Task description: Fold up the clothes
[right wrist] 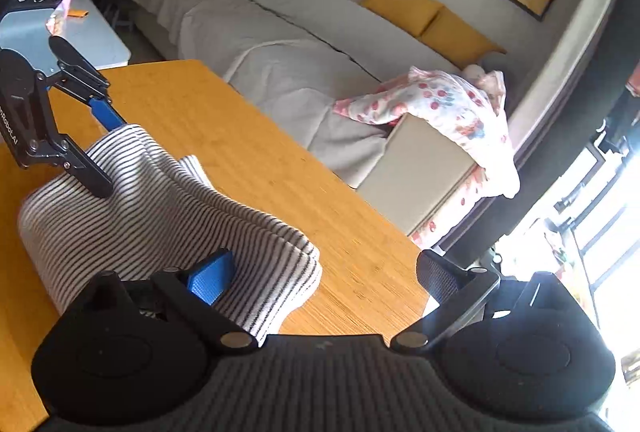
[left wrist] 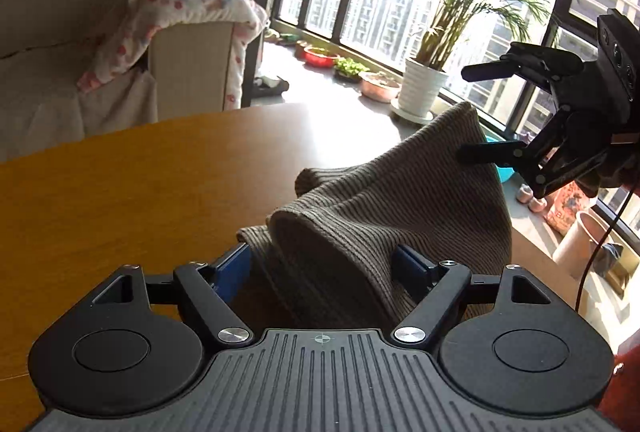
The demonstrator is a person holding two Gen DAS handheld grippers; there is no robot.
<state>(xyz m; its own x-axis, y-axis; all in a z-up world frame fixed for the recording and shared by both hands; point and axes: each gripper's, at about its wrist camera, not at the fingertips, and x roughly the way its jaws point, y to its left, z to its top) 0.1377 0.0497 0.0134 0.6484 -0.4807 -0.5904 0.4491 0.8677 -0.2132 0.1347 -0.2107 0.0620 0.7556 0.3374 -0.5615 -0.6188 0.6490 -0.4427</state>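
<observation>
A striped knit garment point(left wrist: 384, 203) lies bunched on the wooden table point(left wrist: 120, 187); it also shows in the right wrist view point(right wrist: 160, 207). My left gripper point(left wrist: 324, 268) is open, its blue pads on either side of the cloth's near fold. In the right wrist view the left gripper point(right wrist: 108, 151) stands over the garment's far end with the cloth between its fingers. My right gripper point(left wrist: 468, 111) is open, its lower finger against the raised corner of the cloth. In its own view the right gripper point(right wrist: 324, 276) is wide open, its blue left pad point(right wrist: 212, 280) on the garment's near edge.
A grey sofa point(right wrist: 280, 43) with yellow cushions and a flowered blanket point(right wrist: 444, 103) stands beyond the table. A windowsill with a potted palm point(left wrist: 424, 87) and bowls runs along the window. The table edge point(right wrist: 380, 216) is close on the right.
</observation>
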